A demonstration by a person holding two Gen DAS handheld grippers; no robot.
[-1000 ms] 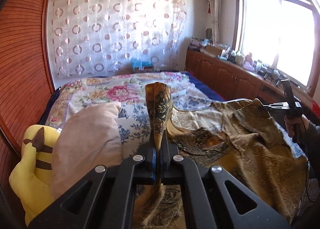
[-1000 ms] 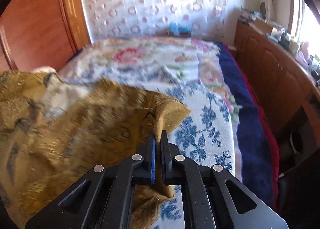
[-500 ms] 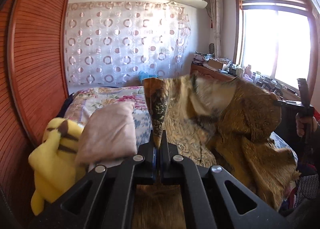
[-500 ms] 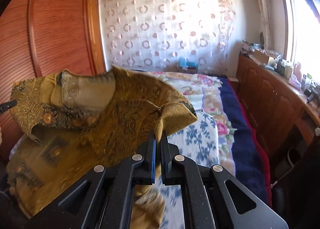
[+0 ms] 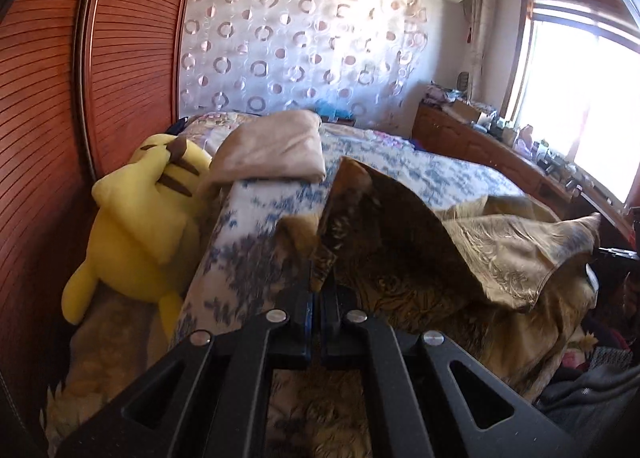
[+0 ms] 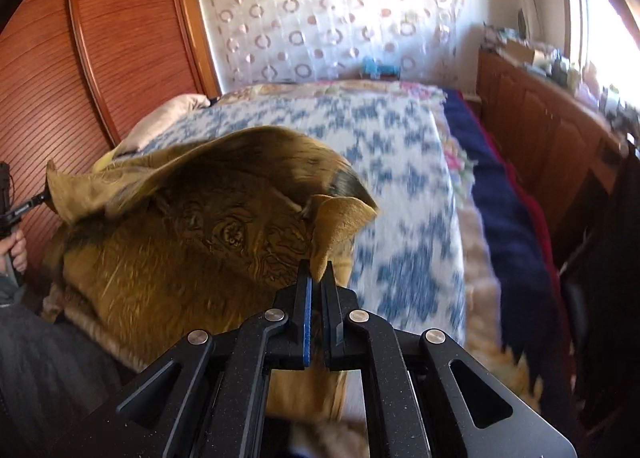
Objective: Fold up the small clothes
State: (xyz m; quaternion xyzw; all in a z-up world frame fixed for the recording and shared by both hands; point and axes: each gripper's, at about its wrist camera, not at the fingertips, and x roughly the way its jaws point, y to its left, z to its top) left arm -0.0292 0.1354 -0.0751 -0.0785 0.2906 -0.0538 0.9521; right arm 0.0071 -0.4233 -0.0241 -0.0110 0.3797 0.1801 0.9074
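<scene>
From the left wrist view, the left gripper (image 5: 319, 278) was clenched on a corner of the gold patterned garment (image 5: 404, 242), the cloth pinched tight between its fingers and rising in a dark peak above them. A second earlier that corner stood up as a narrow cone over the flowered bed cover (image 5: 256, 226) with the garment spread flat across the bed; half a second earlier the cloth was billowing high in the air. Now it had come back down, draped across the near part of the bed cover, its far edge stretched out to the right, and the view had swung so the yellow plush toy (image 5: 140, 218) and the beige pillow (image 5: 272, 150) sat left of and beyond the garment. From the right wrist view, the right gripper (image 6: 319, 278) was likewise clamped on a tan corner of the garment, which bulged to the left of it over the bed cover's near left part. Earlier the cloth had been lifted well up; here it hung lower and nearer the edge, with the person's other hand (image 6: 14, 254) at the far left.
</scene>
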